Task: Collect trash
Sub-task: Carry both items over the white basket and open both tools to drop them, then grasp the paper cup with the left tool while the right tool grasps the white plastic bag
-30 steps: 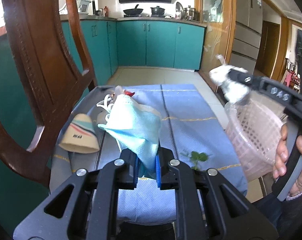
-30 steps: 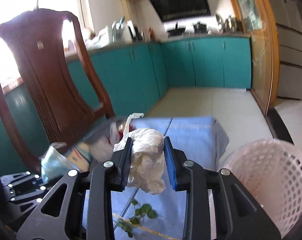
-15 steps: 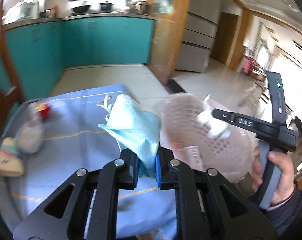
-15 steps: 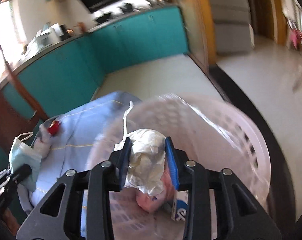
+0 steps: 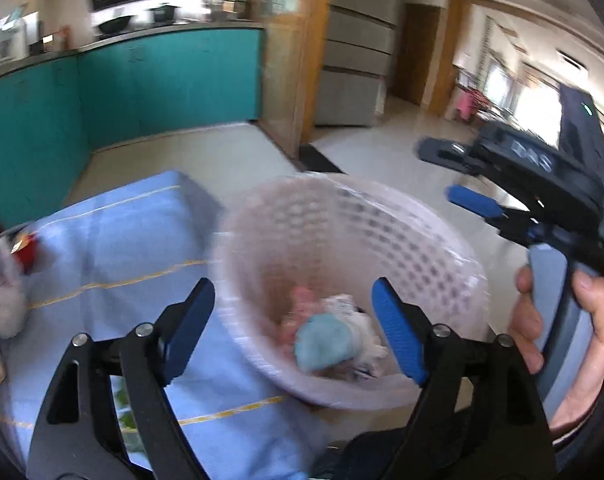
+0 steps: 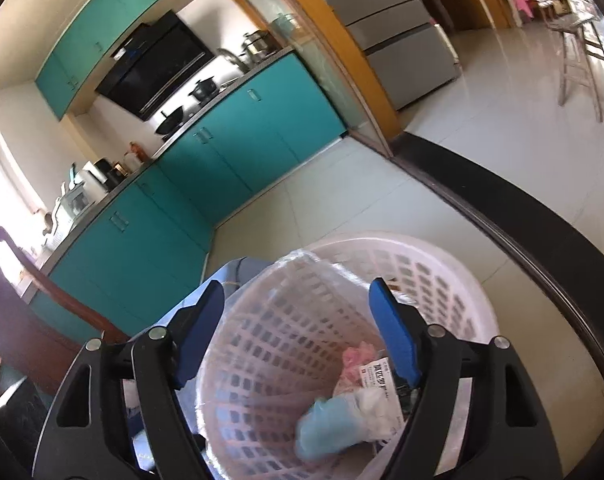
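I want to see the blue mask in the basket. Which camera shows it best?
The right wrist view: the mask is sharp there, lying at the bottom of the basket beside white paper. The left wrist view shows it too, but blurred.

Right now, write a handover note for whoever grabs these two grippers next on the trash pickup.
Left gripper: open, empty, over the basket.
Right gripper: open, empty, above the basket too.
Done: blue mask and white tissue lie in the basket with a pink scrap.
Left: a red item, a whitish wad and green leaves on the blue cloth.
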A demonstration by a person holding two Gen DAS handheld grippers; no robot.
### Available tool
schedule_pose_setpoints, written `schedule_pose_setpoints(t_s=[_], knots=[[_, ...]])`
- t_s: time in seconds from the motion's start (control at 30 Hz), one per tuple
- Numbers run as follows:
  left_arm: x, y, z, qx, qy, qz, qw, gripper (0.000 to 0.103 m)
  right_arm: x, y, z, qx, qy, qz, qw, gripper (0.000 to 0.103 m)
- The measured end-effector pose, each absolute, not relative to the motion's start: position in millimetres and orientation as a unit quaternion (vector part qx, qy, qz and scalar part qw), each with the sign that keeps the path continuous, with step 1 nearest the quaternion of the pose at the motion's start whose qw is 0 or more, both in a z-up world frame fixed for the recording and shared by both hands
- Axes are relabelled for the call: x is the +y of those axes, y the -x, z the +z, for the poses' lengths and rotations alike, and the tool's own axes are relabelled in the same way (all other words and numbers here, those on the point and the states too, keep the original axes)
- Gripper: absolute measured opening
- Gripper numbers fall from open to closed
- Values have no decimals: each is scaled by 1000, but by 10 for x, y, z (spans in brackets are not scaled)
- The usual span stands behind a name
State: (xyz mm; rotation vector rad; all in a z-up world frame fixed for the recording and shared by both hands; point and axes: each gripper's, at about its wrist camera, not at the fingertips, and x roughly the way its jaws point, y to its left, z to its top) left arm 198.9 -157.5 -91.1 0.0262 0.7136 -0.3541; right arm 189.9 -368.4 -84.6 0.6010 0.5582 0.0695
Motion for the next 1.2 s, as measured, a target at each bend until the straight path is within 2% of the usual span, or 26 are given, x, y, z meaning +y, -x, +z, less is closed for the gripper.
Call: schedule_pose_setpoints(t_s=[0.17,0.4,0.7,0.93,1.03,1.2], knots=[[-746,-1889,-892,342,44,-74,936,85,-3444,-1929,-800,279,-270,67,919,76],[33,-1708,-971,344,33,44,937,85,-2754,-2099,-753,302,-218,116,921,77],[477,-1481,-1068,357,18,95,929,85,-1744,-2293,-813,343,-150,197,906,77],[780,-1358,-1151,360,17,132,924,85,-1364,-2247,-887,358,-100,220,902,77],[937,-1339,-1197,363,49,129,921,74,-1344,-2241,-929,365,-93,219,900,77],[1166,-1419,-1283,369,90,135,915,70,-1404,-2251,-969,372,-92,214,898,77]])
